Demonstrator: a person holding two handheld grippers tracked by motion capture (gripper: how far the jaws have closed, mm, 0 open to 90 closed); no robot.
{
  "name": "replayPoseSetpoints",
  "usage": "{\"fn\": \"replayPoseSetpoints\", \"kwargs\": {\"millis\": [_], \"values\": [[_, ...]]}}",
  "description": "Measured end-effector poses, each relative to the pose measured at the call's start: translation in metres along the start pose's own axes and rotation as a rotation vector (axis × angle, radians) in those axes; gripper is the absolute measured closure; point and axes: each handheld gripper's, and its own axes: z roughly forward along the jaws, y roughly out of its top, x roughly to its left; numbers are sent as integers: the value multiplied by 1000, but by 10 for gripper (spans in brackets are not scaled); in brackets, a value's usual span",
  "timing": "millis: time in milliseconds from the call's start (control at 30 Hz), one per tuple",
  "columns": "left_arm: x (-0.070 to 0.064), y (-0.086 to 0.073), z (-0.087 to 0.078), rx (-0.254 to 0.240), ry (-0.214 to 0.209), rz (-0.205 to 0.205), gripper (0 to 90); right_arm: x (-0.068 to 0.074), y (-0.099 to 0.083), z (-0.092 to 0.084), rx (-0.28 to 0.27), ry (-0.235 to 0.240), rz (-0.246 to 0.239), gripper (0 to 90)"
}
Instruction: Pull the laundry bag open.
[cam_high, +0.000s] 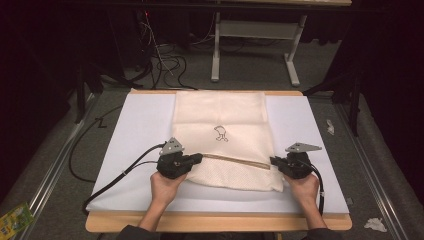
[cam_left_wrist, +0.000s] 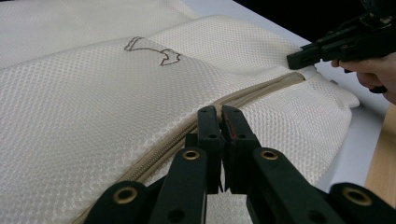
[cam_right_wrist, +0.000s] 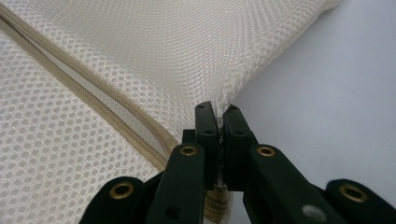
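Close-up, right hand-held gripper (cam_right_wrist: 219, 114) pinching mesh bag (cam_right_wrist: 140, 60)

One cream mesh bag (cam_high: 220, 140) with one tan zipper (cam_high: 235, 161) and one small outline drawing (cam_high: 220, 133); two grippers, left gripper (cam_high: 200, 158) and right gripper (cam_high: 272, 160); one white tabletop (cam_high: 135, 130).

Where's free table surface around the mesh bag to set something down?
Bare white mat left of the mesh bag, and another strip right of it. A thin band runs along the near edge between the hands. Crowded at the zipper, where the left gripper and right gripper work.
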Motion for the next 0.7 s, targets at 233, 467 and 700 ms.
{"fn": "replayPoseSetpoints", "kwargs": {"millis": [233, 467, 700], "values": [[4, -1, -4, -13, 2, -13, 871, 1, 0, -1, 4, -15, 5, 883], [9, -5, -11, -8, 22, -23, 871, -1, -2, 0, -1, -5, 11, 883], [15, -7, -20, -24, 37, -40, 871, -5, -4, -1, -7, -4, 18, 883]]}}
